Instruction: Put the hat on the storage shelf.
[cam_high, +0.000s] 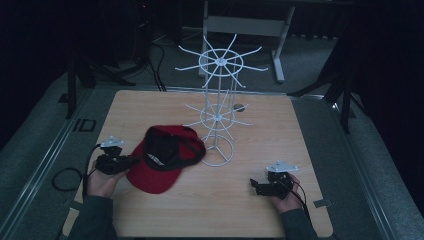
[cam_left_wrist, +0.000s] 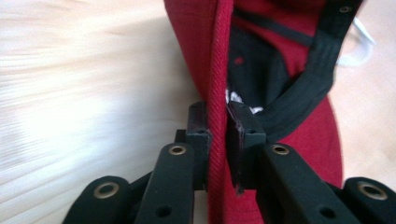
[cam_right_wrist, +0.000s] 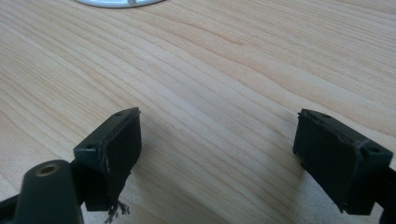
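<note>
Left gripper view: the left hand-held gripper (cam_left_wrist: 217, 128) pinches the red cap's (cam_left_wrist: 275, 70) rim on the table (cam_high: 260, 150). Right hand-held gripper (cam_right_wrist: 217, 149) idles agape. Next, lift toward the white rack (cam_high: 219, 112).

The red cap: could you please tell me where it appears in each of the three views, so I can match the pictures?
High view: the red cap lies left of centre on the table, beside the white wire rack, its rim at the left gripper.
Left gripper view: centre and upper right, rim pinched between the jaws.
Right gripper view: not in it.
Shared landmark: the rack's base ring.
</note>
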